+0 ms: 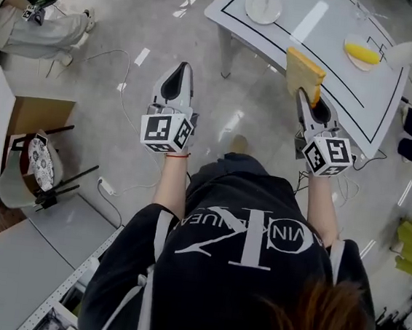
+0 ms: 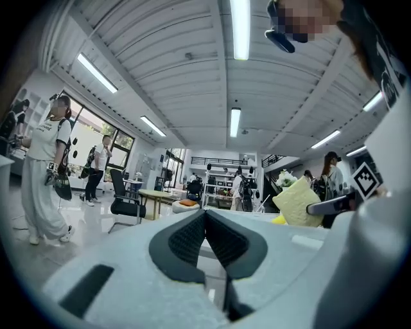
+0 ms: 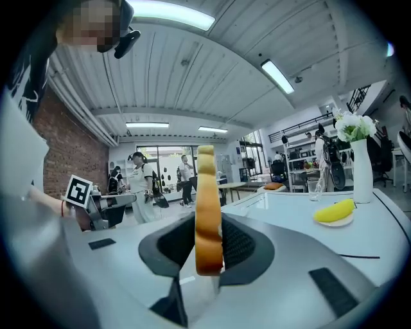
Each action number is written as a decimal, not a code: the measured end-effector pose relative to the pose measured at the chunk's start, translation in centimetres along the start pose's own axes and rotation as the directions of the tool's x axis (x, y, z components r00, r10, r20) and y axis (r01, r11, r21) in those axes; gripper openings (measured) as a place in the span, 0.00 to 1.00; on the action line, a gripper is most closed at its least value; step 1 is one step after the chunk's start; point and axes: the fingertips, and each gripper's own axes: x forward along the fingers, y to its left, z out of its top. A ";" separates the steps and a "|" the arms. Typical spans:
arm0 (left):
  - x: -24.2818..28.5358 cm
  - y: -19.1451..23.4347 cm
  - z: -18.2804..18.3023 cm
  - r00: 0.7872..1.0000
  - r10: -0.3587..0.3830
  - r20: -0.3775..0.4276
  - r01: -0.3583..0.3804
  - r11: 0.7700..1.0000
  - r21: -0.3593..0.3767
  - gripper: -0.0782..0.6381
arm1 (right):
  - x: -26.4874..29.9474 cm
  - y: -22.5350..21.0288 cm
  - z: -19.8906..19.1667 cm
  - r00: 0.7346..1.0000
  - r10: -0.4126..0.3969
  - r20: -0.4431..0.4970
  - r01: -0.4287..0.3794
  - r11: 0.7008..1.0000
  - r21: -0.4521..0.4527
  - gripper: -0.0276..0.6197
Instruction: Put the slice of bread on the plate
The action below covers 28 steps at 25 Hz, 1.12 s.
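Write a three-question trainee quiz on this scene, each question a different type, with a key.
1. True or false: the right gripper is shut on the slice of bread.
2. What lies on the dish beside the vase? A. banana B. apple C. spoon
3. Fill in: the left gripper has its jaws ___, with nothing between them.
Key: 1 true; 2 A; 3 together.

Far end of table (image 1: 340, 21) off-frame
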 end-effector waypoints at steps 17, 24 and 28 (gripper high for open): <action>10.4 1.2 -0.3 0.996 -0.086 -0.033 0.087 0.996 0.009 0.11 | 6.7 -4.7 0.9 0.999 -0.053 -0.001 0.053 0.997 0.062 0.20; 16.7 1.7 -0.1 0.988 -0.145 -0.054 0.145 0.989 0.012 0.11 | 10.8 -7.1 1.1 0.997 -0.063 -0.033 0.066 0.995 0.078 0.20; 19.5 2.3 -0.7 0.982 -0.168 -0.083 0.170 0.985 0.010 0.11 | 13.4 -8.2 1.1 0.997 -0.061 -0.053 0.066 0.994 0.089 0.20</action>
